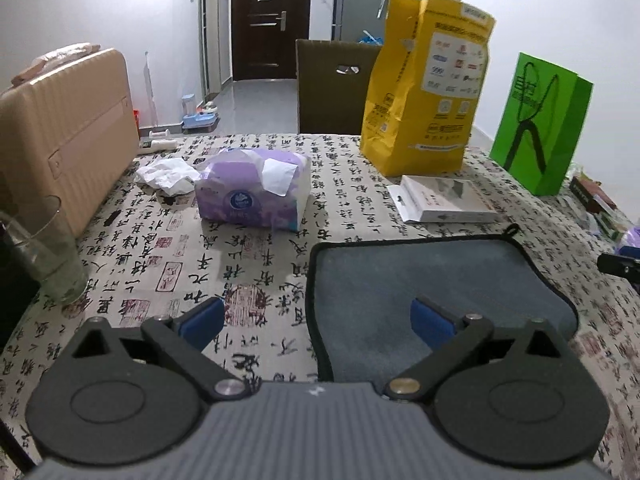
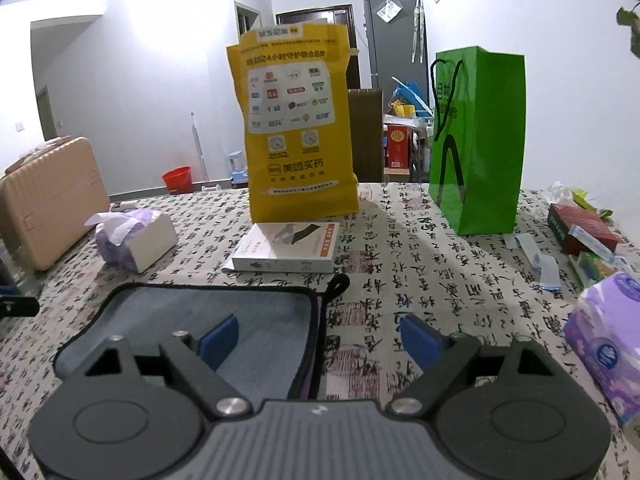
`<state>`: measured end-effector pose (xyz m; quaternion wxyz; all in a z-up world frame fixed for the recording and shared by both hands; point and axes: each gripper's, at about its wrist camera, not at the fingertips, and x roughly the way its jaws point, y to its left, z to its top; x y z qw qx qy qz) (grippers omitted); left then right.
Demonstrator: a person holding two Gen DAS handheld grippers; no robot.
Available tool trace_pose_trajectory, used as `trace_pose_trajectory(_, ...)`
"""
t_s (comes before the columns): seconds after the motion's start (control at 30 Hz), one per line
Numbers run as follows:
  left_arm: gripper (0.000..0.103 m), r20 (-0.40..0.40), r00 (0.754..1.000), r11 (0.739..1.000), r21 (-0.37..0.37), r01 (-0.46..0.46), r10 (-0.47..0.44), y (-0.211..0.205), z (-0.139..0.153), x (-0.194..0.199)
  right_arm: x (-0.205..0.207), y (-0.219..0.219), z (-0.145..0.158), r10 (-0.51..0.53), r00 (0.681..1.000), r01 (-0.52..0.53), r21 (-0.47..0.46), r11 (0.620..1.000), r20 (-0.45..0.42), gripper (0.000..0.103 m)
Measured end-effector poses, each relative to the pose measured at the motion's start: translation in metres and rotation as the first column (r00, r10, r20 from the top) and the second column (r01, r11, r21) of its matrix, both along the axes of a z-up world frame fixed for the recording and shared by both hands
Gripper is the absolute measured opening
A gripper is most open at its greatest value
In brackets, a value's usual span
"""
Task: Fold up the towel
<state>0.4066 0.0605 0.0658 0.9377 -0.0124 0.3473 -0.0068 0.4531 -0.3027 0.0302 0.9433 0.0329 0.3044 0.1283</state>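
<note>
Two grippers hang low over the table, both with jaws spread wide and nothing between them. Left gripper (image 1: 316, 320) straddles the towel's left edge, one pad over the cloth, the other over the tablecloth (image 1: 248, 264); right gripper (image 2: 320, 340) straddles the right edge the same way. Between them the grey towel (image 1: 420, 280) lies flat with its black border and a small loop (image 2: 338, 282) at the far right corner. Just beyond it rests a flat white box (image 2: 288, 248), with a purple tissue pack (image 1: 256, 190) further left. Behind stand a yellow bag (image 2: 298, 128) and a green bag (image 2: 480, 140).
</note>
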Motion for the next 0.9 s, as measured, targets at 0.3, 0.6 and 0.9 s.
trace_pose_trajectory(0.3,0.102,0.036,0.999,1.0,-0.019,0.007,-0.007,-0.002,0.012,-0.046,-0.046,-0.002,0.012,0.002,1.0,-0.002,0.0,1.0,0.02,0.088)
trace_pose_trajectory(0.6,0.103,0.064,0.998,1.0,-0.021,0.016,-0.014,-0.002,0.016,-0.09,-0.09,0.0,0.023,0.014,0.999,-0.014,-0.005,1.0,0.05,0.089)
trace_pose_trajectory(0.9,0.103,0.09,0.996,1.0,-0.002,0.023,-0.022,-0.006,0.016,-0.136,-0.137,0.005,0.025,0.024,0.997,-0.025,0.003,1.0,0.074,0.089)
